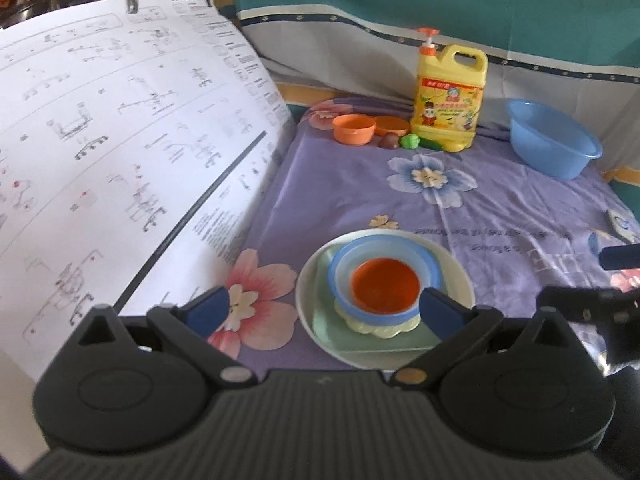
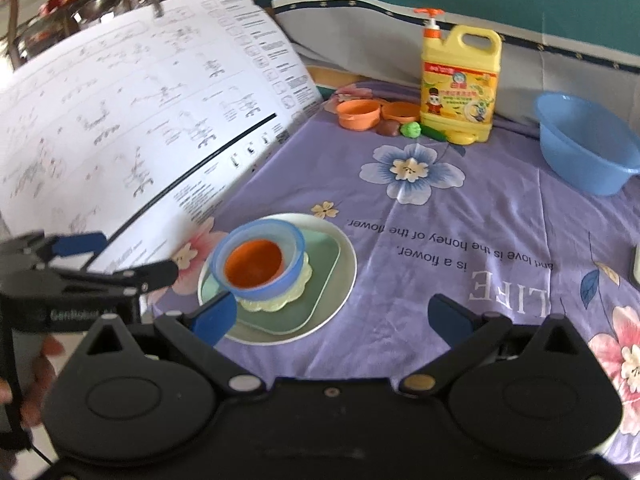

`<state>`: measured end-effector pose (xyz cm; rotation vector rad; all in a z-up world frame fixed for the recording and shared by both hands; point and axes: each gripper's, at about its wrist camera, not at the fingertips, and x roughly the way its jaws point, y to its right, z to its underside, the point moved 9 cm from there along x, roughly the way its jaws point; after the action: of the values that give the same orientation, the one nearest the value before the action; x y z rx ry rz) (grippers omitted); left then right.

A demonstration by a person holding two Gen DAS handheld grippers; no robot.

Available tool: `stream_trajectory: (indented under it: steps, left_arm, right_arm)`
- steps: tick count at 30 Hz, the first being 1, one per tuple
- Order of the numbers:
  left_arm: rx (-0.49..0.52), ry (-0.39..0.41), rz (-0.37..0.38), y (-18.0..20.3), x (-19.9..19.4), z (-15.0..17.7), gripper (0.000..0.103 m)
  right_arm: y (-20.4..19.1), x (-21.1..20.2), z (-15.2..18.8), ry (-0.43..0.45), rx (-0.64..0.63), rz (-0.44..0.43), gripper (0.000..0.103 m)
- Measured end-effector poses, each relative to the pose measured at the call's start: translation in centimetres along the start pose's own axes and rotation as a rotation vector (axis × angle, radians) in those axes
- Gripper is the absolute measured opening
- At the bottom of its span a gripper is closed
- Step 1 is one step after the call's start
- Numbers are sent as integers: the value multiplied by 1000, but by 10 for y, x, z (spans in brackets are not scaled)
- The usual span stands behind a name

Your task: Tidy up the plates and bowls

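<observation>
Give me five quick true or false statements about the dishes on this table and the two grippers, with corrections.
1. The orange bowl sits inside the blue bowl. True.
2. The stack rests on a round white plate. True.
3. The left gripper clamps the stack. False: open, holding nothing.
4. The blue basin lies left of the yellow detergent bottle. False: right.
5. The right gripper is open. True.

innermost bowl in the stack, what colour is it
Orange. The innermost bowl sits nested inside a blue bowl; the right wrist view shows it best.
</observation>
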<state>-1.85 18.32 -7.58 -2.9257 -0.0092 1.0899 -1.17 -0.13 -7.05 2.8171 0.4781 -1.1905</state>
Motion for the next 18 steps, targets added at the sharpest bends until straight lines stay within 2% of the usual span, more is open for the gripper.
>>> stream_trajectory:
  steps: [9, 18]
  left_arm:
    - [-3, -26, -37, -7, 8, 16, 103]
    - [13, -79, -31, -3, 24, 30, 103]
  right_arm:
    - [-11, 9, 21, -18, -69, 26, 103]
    - [-24, 23, 32, -40, -140, 11, 103]
